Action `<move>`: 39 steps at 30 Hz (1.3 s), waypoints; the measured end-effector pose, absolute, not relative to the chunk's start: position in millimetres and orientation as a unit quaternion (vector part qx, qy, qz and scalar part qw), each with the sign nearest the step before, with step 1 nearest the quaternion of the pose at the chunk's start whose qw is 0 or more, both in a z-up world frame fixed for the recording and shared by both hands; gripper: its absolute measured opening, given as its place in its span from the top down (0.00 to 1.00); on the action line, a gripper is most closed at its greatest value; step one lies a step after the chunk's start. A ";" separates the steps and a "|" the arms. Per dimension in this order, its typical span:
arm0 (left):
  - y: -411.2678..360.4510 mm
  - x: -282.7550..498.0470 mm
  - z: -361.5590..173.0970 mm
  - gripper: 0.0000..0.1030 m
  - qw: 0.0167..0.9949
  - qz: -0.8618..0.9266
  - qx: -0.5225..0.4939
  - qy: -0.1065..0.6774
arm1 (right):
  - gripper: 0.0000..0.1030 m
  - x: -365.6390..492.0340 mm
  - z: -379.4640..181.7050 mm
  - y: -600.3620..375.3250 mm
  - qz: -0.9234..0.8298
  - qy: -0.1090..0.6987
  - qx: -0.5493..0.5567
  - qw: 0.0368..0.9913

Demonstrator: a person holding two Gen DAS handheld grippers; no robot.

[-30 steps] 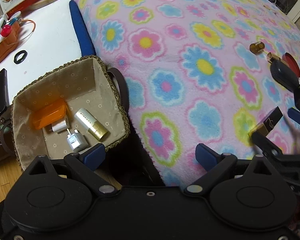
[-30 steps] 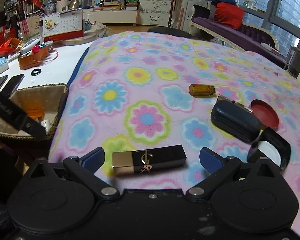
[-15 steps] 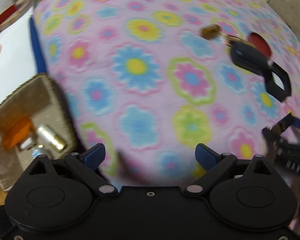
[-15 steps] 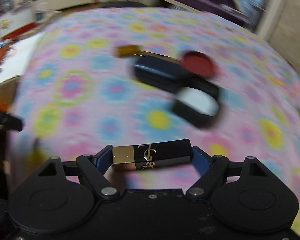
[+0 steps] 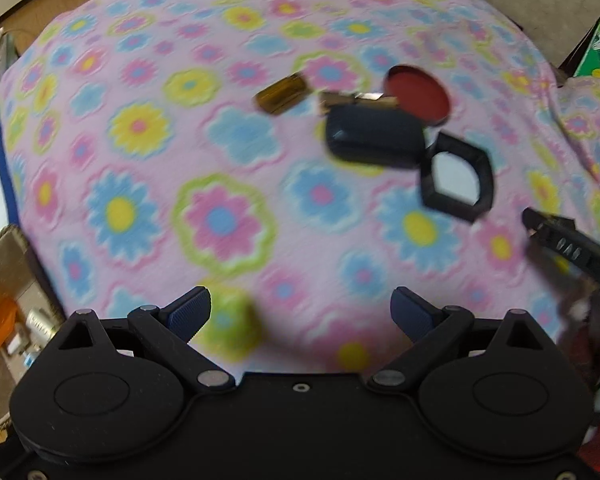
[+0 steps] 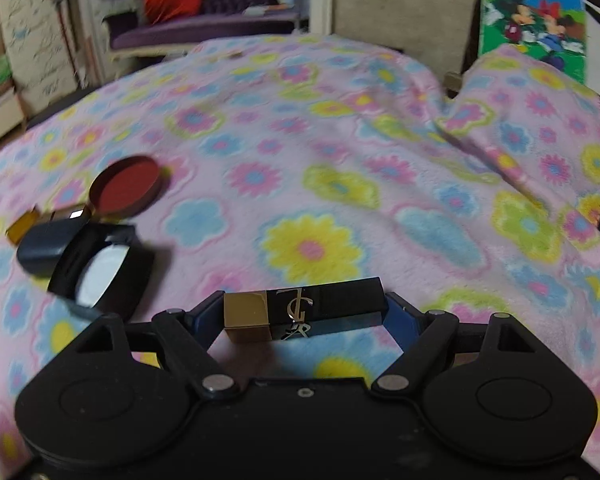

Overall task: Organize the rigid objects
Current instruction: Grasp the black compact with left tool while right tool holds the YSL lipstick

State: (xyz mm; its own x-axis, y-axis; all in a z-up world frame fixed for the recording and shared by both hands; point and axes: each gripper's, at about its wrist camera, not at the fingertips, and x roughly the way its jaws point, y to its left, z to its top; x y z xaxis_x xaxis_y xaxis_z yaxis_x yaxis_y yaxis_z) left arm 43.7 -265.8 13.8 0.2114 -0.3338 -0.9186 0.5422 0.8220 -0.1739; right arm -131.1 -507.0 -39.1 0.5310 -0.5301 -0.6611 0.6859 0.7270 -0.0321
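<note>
My right gripper point(image 6: 304, 314) is clamped on the lipstick point(image 6: 303, 309), long axis crosswise between the pads, above the blanket point(image 6: 340, 152); the basket point(image 5: 4, 264) lies far left, nearer my empty, wide-open left gripper point(image 5: 302, 308).

The right gripper point(image 6: 306, 314), open around the lipstick tube point(image 6: 304, 308) a second ago, now clamps it end to end and carries it clear of the flowered blanket point(image 6: 340, 152). The left gripper point(image 5: 300, 312), jaws apart and empty, now looks over the blanket's middle, the basket point(image 5: 0, 264) slipping to the frame's left edge.
</note>
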 end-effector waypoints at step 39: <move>-396.2 32.4 7.2 0.43 0.759 -0.315 0.166 0.544 | 0.20 -152.1 -45.0 -520.0 -0.373 0.282 0.111 0.877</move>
State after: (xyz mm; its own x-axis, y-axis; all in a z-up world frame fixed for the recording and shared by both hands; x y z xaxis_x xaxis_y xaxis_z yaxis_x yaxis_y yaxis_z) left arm 32.4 -396.2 7.2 0.2082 -0.2988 -0.9313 0.6595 0.7460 -0.0919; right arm -152.1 -520.0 -45.0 0.5620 -0.5920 -0.5777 0.7171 0.6968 -0.0165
